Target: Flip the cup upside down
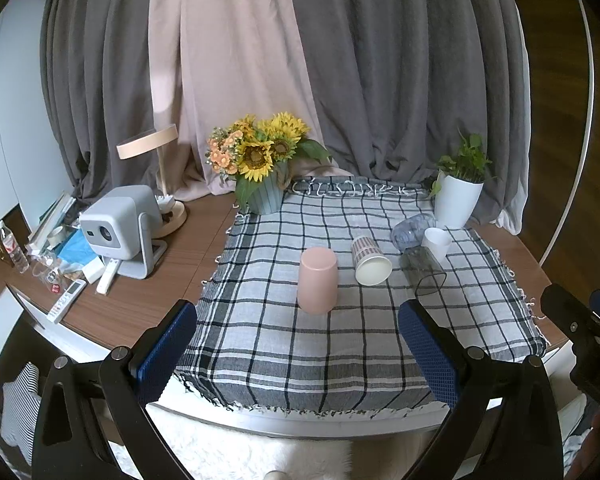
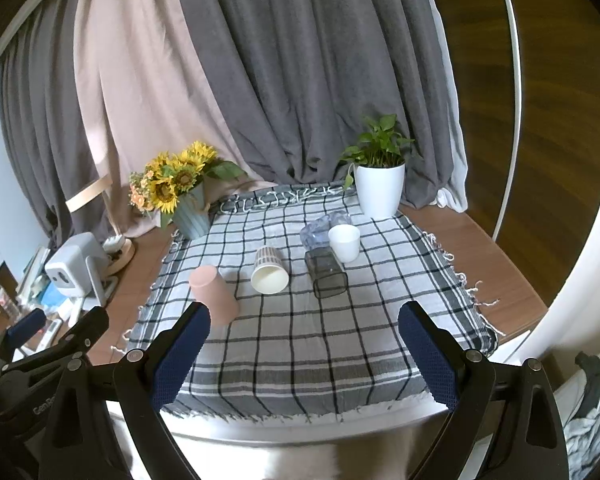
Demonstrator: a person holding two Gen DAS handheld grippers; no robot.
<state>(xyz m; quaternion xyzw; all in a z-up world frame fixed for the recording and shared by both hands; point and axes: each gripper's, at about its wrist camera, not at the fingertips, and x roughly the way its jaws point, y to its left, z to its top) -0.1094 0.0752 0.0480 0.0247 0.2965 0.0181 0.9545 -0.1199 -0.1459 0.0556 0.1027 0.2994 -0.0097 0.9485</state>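
Observation:
A pink cup (image 1: 317, 280) (image 2: 214, 295) stands upside down on the checked cloth (image 1: 340, 344) (image 2: 320, 340). A striped paper cup (image 1: 370, 261) (image 2: 269, 269) lies on its side, mouth toward me. A dark clear cup (image 1: 423, 270) (image 2: 327, 275) lies on its side too. A small white cup (image 1: 437, 242) (image 2: 344, 242) stands upright beside a clear bluish cup (image 1: 410, 230) (image 2: 321, 227) that lies down. My left gripper (image 1: 298, 340) is open and empty, hovering short of the pink cup. My right gripper (image 2: 304, 340) is open and empty, above the cloth's near edge.
A sunflower vase (image 1: 264, 168) (image 2: 180, 188) and a white plant pot (image 1: 458, 196) (image 2: 380, 184) stand at the cloth's far corners. A projector (image 1: 118, 224), lamp (image 1: 156, 148), remotes and clutter sit on the wooden table to the left. Curtains hang behind.

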